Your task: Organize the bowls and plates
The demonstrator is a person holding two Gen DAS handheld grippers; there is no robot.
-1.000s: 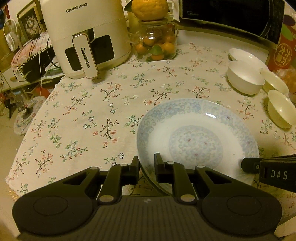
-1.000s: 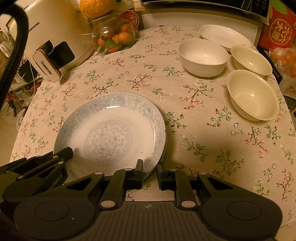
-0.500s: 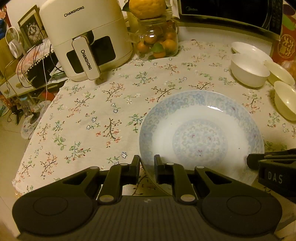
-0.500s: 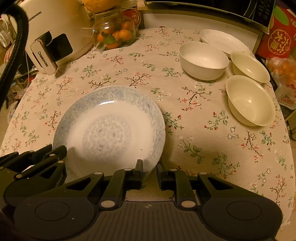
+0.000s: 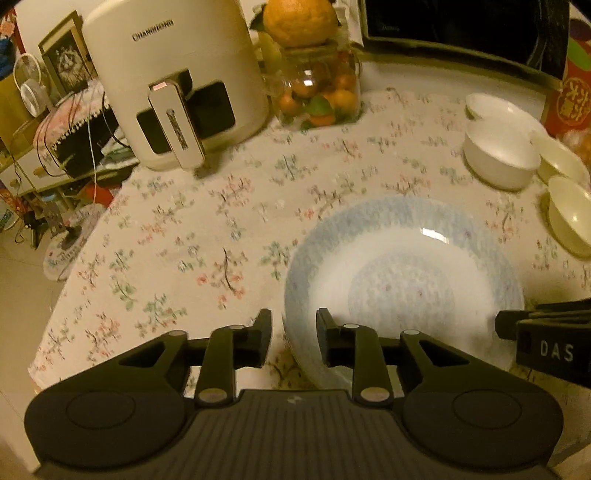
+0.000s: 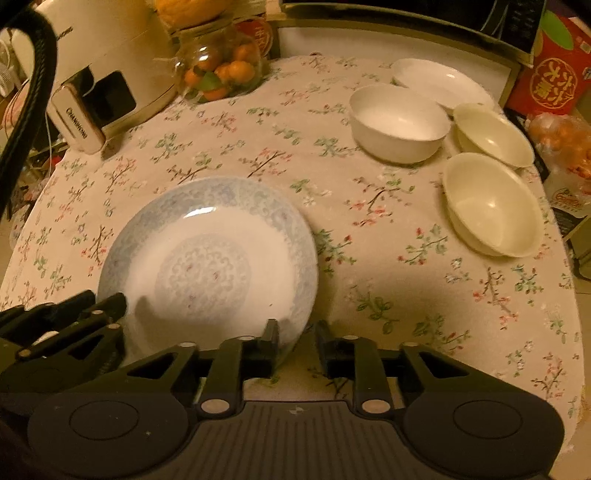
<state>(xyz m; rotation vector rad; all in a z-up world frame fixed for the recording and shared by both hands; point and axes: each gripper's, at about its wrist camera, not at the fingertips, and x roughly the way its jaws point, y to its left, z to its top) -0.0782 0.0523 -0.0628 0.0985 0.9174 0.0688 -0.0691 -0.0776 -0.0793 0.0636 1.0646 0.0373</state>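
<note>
A large plate (image 5: 402,273) with a pale blue pattern lies on the flowered tablecloth (image 5: 221,221) near the table's front edge. My left gripper (image 5: 293,325) straddles its near left rim. Its jaws are opening, with a gap between the pads and the rim. My right gripper (image 6: 296,334) straddles the near right rim of the plate (image 6: 207,258). Its jaws are opening too, and the pads stand off the rim. Each gripper shows in the other's view: the right gripper (image 5: 517,325) at the right edge, the left gripper (image 6: 107,306) at the lower left.
At the back right stand a white bowl (image 6: 399,122), two cream bowls (image 6: 493,133) (image 6: 493,203) and a white plate (image 6: 443,83). An air fryer (image 5: 177,81) and a jar of oranges (image 5: 317,92) stand at the back left. A microwave (image 5: 461,29) stands behind.
Both grippers' jaws have spread apart and let go of the patterned plate's rim. Neither hand has shifted noticeably.
</note>
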